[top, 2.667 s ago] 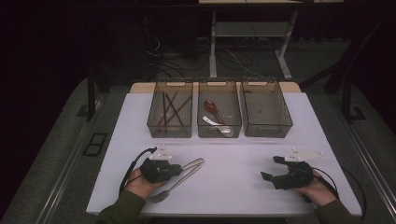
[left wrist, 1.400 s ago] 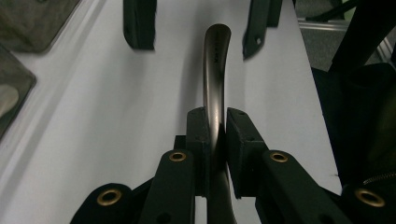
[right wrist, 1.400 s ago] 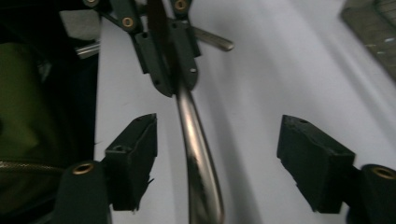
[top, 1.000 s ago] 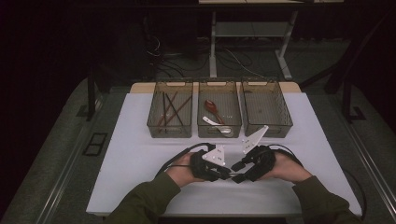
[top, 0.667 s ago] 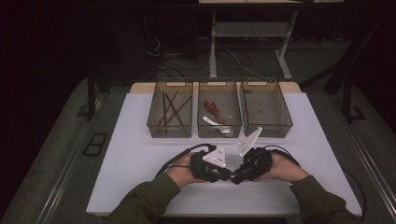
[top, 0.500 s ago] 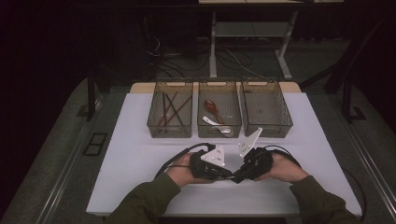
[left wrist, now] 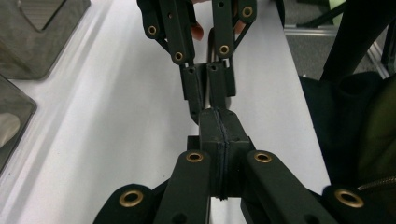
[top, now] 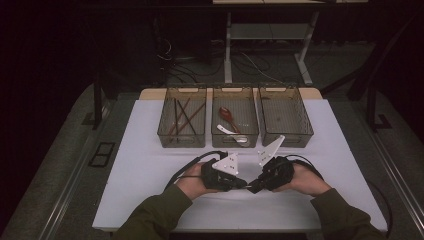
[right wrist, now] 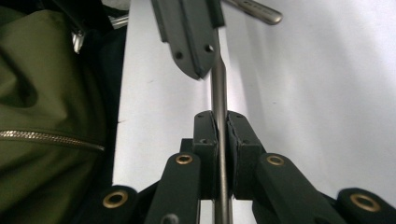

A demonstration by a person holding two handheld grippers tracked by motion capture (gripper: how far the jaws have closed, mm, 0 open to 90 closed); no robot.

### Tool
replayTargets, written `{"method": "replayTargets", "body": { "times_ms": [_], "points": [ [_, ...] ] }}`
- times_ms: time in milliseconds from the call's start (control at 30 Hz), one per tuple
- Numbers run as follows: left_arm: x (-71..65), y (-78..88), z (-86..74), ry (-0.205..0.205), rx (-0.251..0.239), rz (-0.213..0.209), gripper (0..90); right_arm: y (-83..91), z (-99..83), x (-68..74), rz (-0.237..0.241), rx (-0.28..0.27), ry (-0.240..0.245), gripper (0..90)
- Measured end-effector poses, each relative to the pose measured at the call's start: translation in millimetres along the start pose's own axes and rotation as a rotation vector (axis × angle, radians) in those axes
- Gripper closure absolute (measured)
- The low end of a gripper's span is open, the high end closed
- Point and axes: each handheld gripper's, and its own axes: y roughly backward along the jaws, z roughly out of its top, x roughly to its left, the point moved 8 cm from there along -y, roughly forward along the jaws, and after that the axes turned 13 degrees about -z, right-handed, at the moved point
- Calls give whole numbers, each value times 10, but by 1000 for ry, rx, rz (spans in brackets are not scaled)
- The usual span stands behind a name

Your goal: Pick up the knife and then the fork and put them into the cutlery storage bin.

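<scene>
High view: left gripper and right gripper meet tip to tip at the near middle of the white table, in front of the three bins.

Left gripper view: jaws pressed together, nothing visibly between them.

Right gripper view: jaws have just closed, clamped on a thin metal rod.

1. Three clear plastic bins are set side by side along the far edge of the white table.
2. Dark and reddish chopsticks are held in the left bin.
3. A red spoon and a white spoon are seen in the middle bin.
4. A metal frame is seen on the floor beyond.
</scene>
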Motion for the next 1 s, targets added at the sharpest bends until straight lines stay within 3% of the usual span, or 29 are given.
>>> {"method": "replayTargets", "body": {
  "times_ms": [233, 567, 800, 933, 1000],
  "points": [
    [-2, 72, -46, 67, -53, 10, 892, 59, -5, -142, -68, -30, -24, 833],
    [-39, 223, -241, 174, -114, 65, 880, 245, -24, -346, -162, -90, -72, 833],
    [-66, 341, -456, 235, -129, 106, 778, 436, -6, -464, -219, -134, -97, 833],
    [-90, 385, -580, 277, -140, 132, 692, 576, 8, -522, -240, -175, -145, 833],
    [-77, 430, -648, 270, -132, 159, 632, 649, 9, -571, -263, -189, -156, 833]
  ]
}}
